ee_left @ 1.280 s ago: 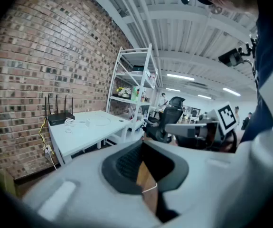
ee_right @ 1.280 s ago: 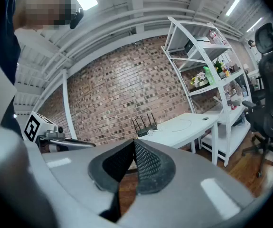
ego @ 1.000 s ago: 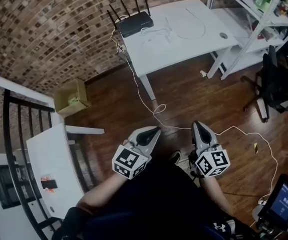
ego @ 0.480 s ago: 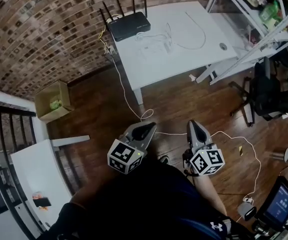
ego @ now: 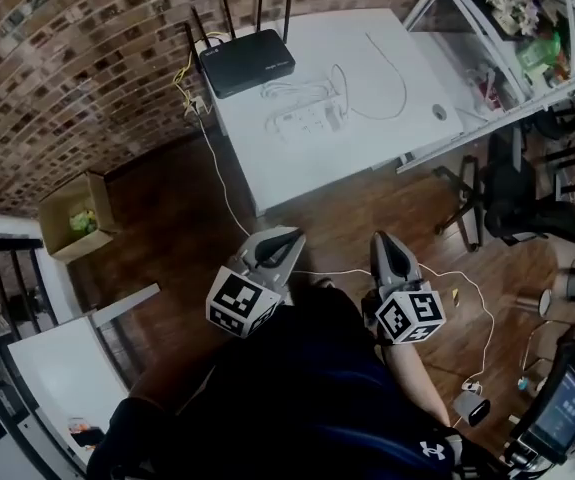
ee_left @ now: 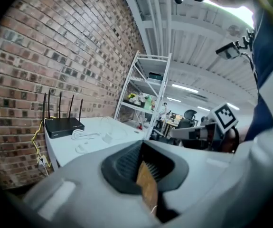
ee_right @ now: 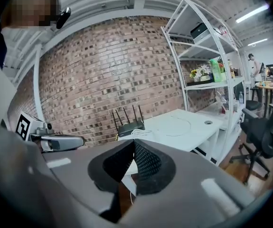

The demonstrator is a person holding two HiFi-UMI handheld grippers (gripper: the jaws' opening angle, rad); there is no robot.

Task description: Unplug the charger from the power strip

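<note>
- Two grippers, the left gripper (ego: 287, 238) and the right gripper (ego: 381, 240), are both closed tight and hold nothing (in each gripper's own view the dark pads meet with only air past them).
- Both point forward, side by side in front of the person's body, above the wooden floor (ego: 167, 218) and well apart from the white table (ego: 307, 173).
- On that table lies the power strip (ego: 305, 121), a white bar near the middle, with white cable (ego: 392, 78) looped beside it and a black router (ego: 247, 63) at the far corner by the brick wall.
- The charger is presumably plugged into the strip, but it is too small to single out.
- Judged from this, no part of the task is done: reaching the table, opening a claw, gripping the charger and pulling it free all remain.
</note>
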